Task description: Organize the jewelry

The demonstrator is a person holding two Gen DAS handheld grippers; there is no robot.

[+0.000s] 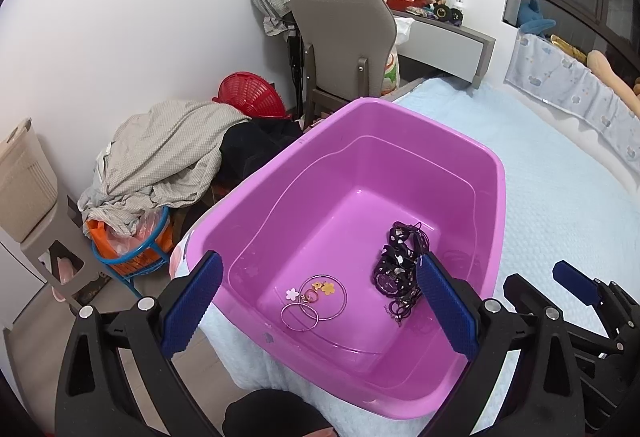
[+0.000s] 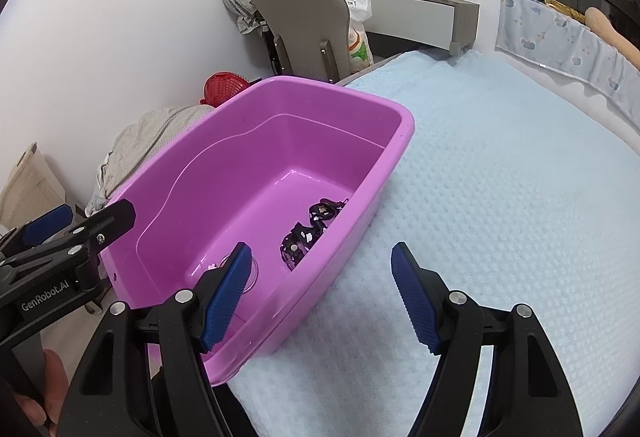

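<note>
Sitting on the pale blue blanket [image 2: 500, 197] at the edge of a bed, a pink plastic tub [image 1: 452, 145] holds the jewelry. On its floor, nearer the left wall: a small cluster of thin hoop rings with flower charms [image 1: 314, 297], white and yellow. Apart from it, toward the right wall: a tangled dark purple necklace bundle [image 1: 400, 269], beads and cords heaped together; the same bundle shows in the right wrist view [image 2: 310, 233].

Left gripper [image 1: 320, 301] hovers over the near end of the tub, jaws spread wide, nothing between the blue pads, no contact with the jewelry. One finger overlaps the tub's outer left rim in view, the other sits in front of the necklace bundle.

Right gripper [image 2: 320, 301] likewise released and empty, jaws straddling the tub's right wall: one pad over the interior, the other over the blanket.

Beyond the bed: grey chair [image 1: 340, 45], red basket [image 1: 252, 95], heap of clothes [image 1: 168, 153].
</note>
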